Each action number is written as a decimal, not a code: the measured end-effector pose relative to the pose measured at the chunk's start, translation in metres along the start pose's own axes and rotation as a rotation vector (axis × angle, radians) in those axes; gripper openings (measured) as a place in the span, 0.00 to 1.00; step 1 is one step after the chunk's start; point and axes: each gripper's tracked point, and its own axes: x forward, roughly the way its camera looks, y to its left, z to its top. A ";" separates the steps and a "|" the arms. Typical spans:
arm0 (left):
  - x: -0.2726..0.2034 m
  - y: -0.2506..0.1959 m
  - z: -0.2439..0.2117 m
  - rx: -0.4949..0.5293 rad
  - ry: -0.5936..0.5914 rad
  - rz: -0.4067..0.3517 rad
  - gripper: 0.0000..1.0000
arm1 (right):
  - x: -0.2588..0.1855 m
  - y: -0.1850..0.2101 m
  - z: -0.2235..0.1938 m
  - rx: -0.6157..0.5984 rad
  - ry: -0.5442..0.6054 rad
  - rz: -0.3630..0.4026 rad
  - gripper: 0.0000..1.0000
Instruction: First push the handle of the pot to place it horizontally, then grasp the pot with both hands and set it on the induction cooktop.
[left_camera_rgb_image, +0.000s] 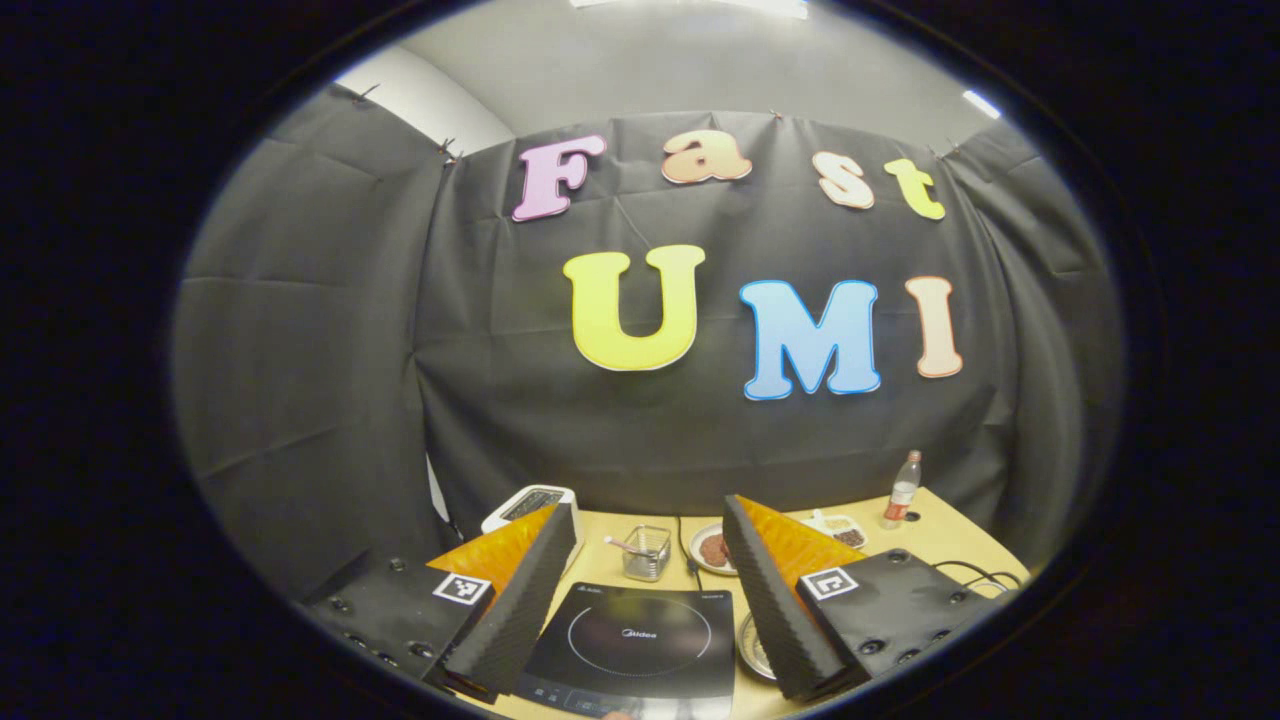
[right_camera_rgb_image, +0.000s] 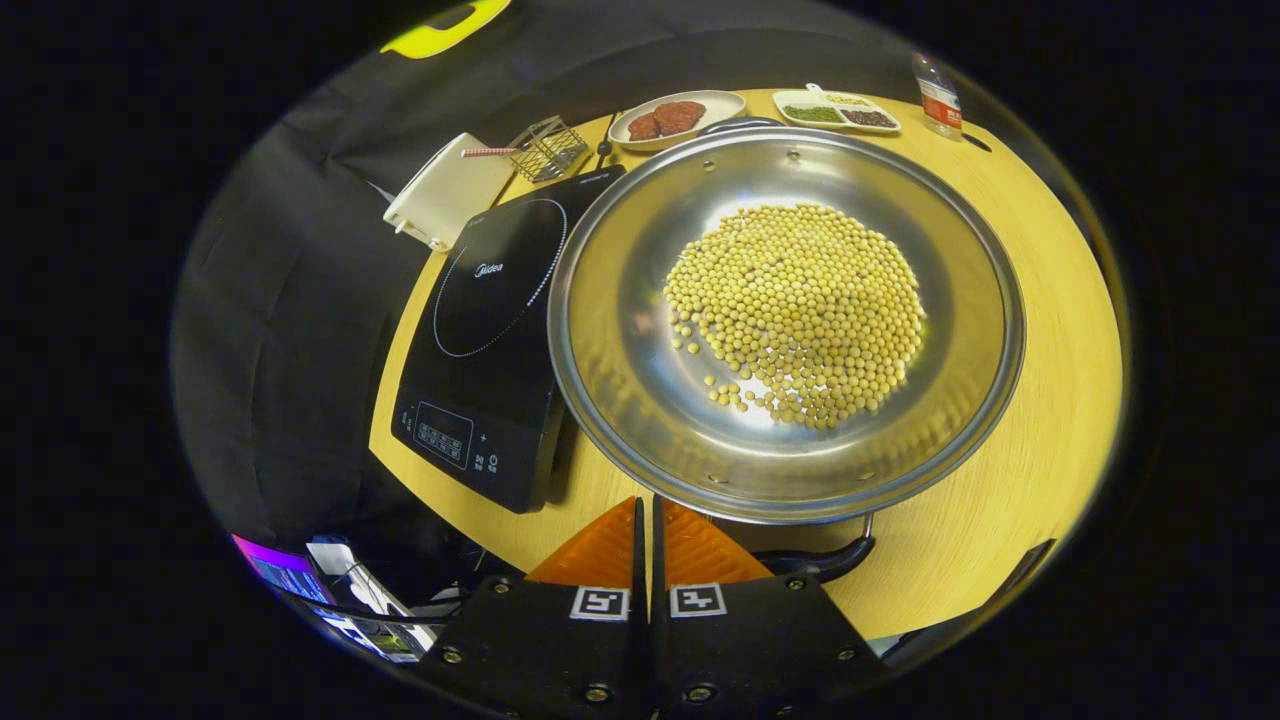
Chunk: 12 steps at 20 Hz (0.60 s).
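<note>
Right tongs (right_camera_rgb_image: 646, 515), which we see closed, sit just beside the pot (right_camera_rgb_image: 785, 320) near its handle (right_camera_rgb_image: 825, 558); left tongs (left_camera_rgb_image: 650, 560) gape above the induction cooktop (left_camera_rgb_image: 640, 640) on the desk (right_camera_rgb_image: 1040, 400).

The pot (right_camera_rgb_image: 790, 320) sits just right of the cooktop (right_camera_rgb_image: 490, 340), its rim seemingly overhanging that edge. Bare table (right_camera_rgb_image: 1040, 400) lies open to its right. Toaster (right_camera_rgb_image: 445, 190), basket (right_camera_rgb_image: 548, 150) and plates (right_camera_rgb_image: 680, 118) crowd the far edge.
</note>
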 end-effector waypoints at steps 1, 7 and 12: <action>0.001 -0.003 0.002 -0.005 -0.007 -0.008 0.93 | -0.001 -0.003 -0.002 0.005 0.001 -0.002 0.01; 0.008 -0.027 0.002 -0.006 -0.005 -0.052 0.97 | -0.011 -0.028 -0.008 0.021 -0.003 -0.027 0.01; 0.010 -0.047 0.004 0.000 -0.009 -0.081 0.93 | -0.019 -0.048 -0.009 0.030 -0.012 -0.055 0.01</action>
